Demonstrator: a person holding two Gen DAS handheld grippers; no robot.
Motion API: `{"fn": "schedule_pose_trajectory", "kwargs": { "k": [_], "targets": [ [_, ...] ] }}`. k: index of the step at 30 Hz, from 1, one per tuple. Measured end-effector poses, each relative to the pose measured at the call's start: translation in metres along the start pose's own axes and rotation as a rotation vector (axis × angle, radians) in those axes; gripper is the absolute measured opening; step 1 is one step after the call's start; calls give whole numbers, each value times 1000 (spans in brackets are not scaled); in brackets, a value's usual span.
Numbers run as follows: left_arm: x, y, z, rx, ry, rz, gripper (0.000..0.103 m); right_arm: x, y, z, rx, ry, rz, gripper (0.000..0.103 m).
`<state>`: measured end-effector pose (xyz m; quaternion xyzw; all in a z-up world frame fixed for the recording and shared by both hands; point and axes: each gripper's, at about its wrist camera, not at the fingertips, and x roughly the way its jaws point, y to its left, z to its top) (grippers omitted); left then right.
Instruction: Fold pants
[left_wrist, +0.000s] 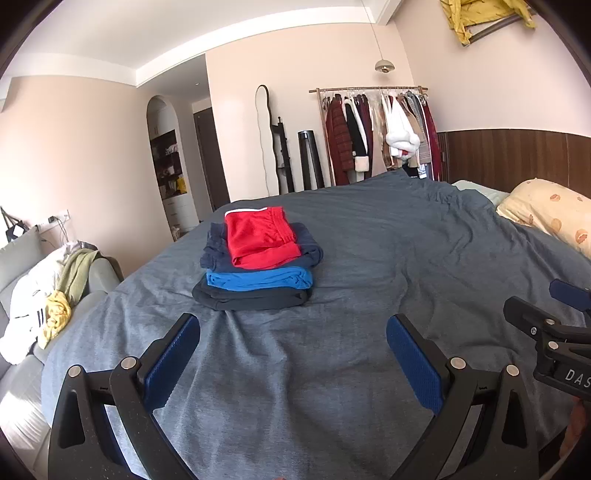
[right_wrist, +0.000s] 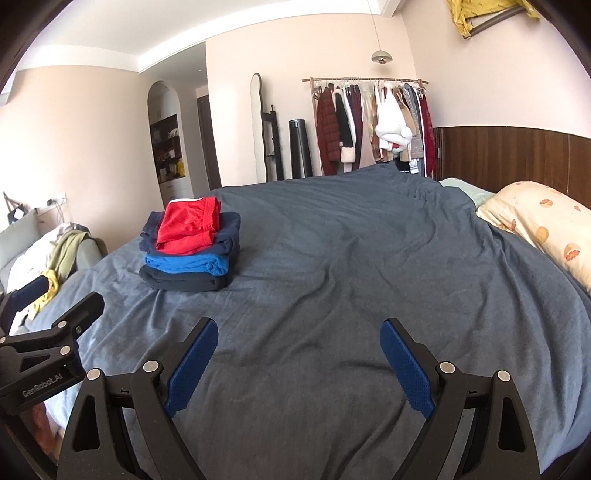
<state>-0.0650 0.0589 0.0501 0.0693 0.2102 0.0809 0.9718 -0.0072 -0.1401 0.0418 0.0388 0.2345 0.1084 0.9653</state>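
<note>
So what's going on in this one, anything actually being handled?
Nothing is held right now. The left gripper and the right gripper are both open and empty above the grey bedspread. Four folded garments sit in a stack on the bed: red shorts on top, then a navy piece, a blue one and a dark one. No unfolded pants lie on the bed.

Four folded garments (left_wrist: 258, 258) in one stack, two grippers, one pillow (left_wrist: 546, 210), one clothes rack (left_wrist: 376, 136)

Left gripper (left_wrist: 293, 328), jaws wide apart, faces stacked folded pants (left_wrist: 258, 258), seemingly four, on the bed (left_wrist: 406, 258).
</note>
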Motion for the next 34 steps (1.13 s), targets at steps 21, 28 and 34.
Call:
{"fn": "schedule_pose_trajectory", "kwargs": {
  "k": [21, 28, 34],
  "targets": [
    [1, -3, -1, 6, 13, 16, 103, 1, -1, -5, 2, 6, 1, 90],
    [2, -2, 0, 7, 12, 15, 103, 1, -1, -9, 2, 9, 3, 90],
    [4, -5, -1, 11, 9, 22, 103, 2, -1, -11, 3, 13, 3, 90]
  ]
}}
